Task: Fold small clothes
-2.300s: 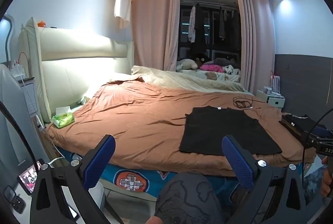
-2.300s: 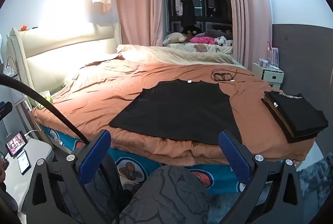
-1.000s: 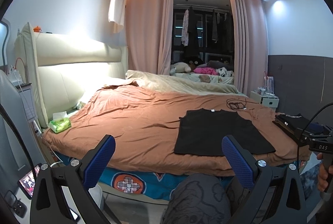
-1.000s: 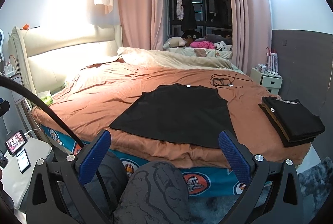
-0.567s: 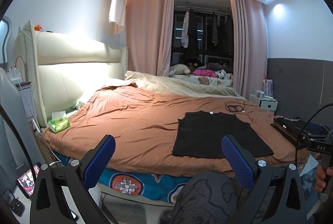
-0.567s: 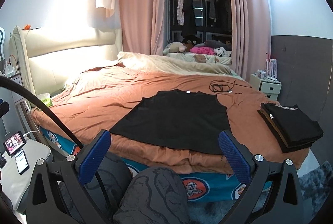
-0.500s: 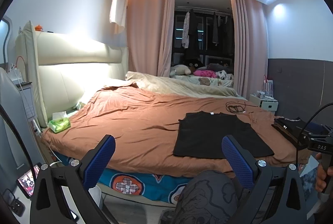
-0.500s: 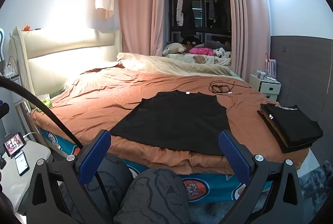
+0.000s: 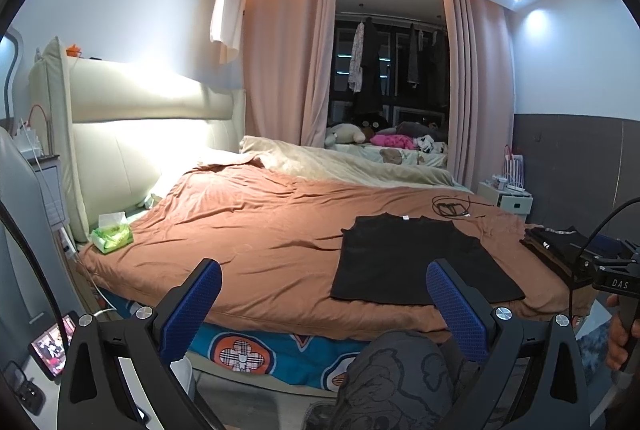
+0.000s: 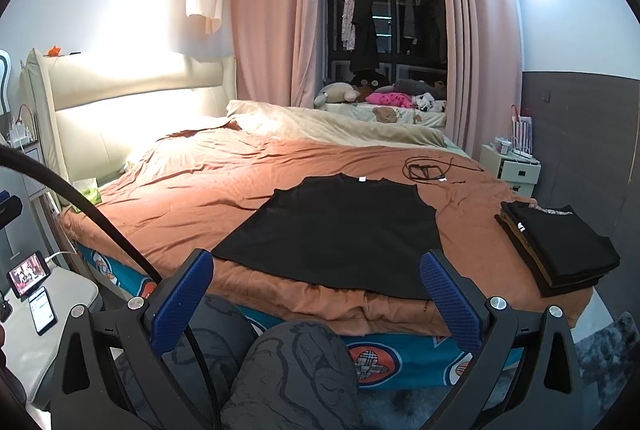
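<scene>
The left tool (image 9: 322, 284) stands wide, with its two blue fingers (image 9: 192, 304) far apart and nothing between them. It hangs in the air in front of the bed (image 9: 260, 230), above the knee (image 9: 396, 378) of the person, who wears grey patterned trousers. The right tool (image 10: 316, 280) is wide as well and holds nothing; it also hangs before the near edge of the bed, over the same knees.

The black shirt (image 10: 340, 226) lies flat and spread out on the brown bedcover (image 10: 192, 190), near the front edge of the bed, with its collar and a small white label turned to the far side. In the left wrist view the black shirt (image 9: 416, 262) is seen to the right of the middle. Neither tool touches it.

To the right of the shirt, near the right edge of the bed, there is a stack of folded dark clothes (image 10: 556, 248); it lies apart from the shirt. Behind the shirt a black cable (image 10: 426, 168) is coiled on the cover.

At the left corner of the bed lies a green pack of tissues (image 9: 112, 234). A cream headboard (image 9: 140, 134) stands on the left, and pink curtains (image 10: 272, 30) hang at the far side. On a low bench at the bottom left, a phone (image 10: 30, 274) with a bright screen stands upright.
</scene>
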### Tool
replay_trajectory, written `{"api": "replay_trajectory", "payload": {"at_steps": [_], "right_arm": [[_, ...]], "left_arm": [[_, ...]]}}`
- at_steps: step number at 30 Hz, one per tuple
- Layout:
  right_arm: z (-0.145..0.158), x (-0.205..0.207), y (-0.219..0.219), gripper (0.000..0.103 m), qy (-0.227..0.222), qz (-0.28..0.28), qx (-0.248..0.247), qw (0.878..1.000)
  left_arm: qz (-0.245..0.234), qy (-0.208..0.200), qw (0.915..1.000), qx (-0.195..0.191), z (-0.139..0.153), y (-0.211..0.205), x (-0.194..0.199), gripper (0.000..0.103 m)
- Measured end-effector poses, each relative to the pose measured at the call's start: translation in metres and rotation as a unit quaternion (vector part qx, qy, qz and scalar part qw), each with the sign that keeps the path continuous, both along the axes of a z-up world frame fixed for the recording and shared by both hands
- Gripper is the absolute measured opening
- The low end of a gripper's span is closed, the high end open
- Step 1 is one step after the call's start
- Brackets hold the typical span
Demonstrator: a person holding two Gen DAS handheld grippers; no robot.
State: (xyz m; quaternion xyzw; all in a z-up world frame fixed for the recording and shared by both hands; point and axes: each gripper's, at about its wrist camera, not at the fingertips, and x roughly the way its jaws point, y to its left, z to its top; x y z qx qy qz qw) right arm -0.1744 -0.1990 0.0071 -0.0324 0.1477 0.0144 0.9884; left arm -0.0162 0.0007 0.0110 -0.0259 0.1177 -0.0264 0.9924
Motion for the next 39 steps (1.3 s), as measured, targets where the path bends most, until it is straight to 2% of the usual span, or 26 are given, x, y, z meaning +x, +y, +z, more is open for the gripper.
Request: {"api": "replay_trajectory", "payload": {"at_steps": [8,22,26,34,39], "right_arm": [[0.001,-0.002,-0.004,0.103,-0.02,0.001,-0.001,1.0],[-0.002,0.034,-0.011,0.103,0.005,0.009,-0.001,1.0],[0.002,0.048,-0.015,0.103,0.003,-0.001,-0.003,1.0],[0.004,0.082,-0.034,0.103,0.01,-0.016,0.023,1.0],[0.002,0.1,-0.045,0.103,0.019,-0.033,0.036,0.999]], "left_arm": [[-0.004,-0.001,1.0,-0.001,0.003,0.001,0.007,0.103],[-0.018,0.007,0.9997,-0.014,-0.002,0.003,0.04,0.103],[-0.024,0.012,0.9996,-0.012,-0.004,0.001,0.057,0.103],[-0.038,0.026,0.9988,-0.015,-0.012,-0.004,0.099,0.103],[-0.049,0.049,0.9975,-0.014,-0.02,-0.009,0.13,0.103]]}}
